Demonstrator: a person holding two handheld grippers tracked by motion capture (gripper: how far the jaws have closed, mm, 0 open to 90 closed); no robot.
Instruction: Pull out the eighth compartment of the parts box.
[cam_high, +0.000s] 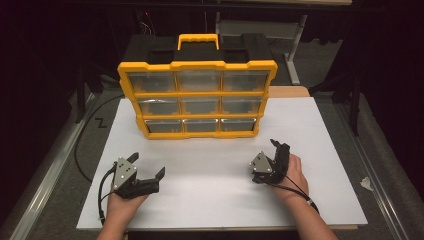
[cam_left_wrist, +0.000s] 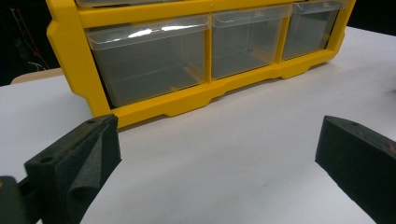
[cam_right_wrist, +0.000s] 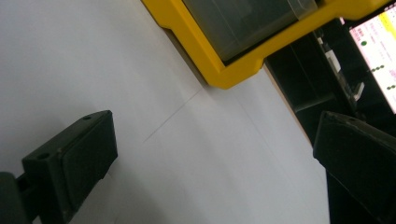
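Yellow organizer (cam_high: 197, 99) stands upright at far centre of the white table (cam_high: 310, 165): nine clear drawers in a 3x3 grid, black back, yellow handle on top. Left gripper (cam_high: 147, 172) and right gripper (cam_high: 280, 150) rest near-side, well apart from it, jaws spread, holding nothing. Right gripper view catches a lit screen (cam_right_wrist: 376, 44) past the table edge.

The organizer (cam_left_wrist: 196, 60) is cut off by the left gripper view's top edge, its drawers seemingly empty.
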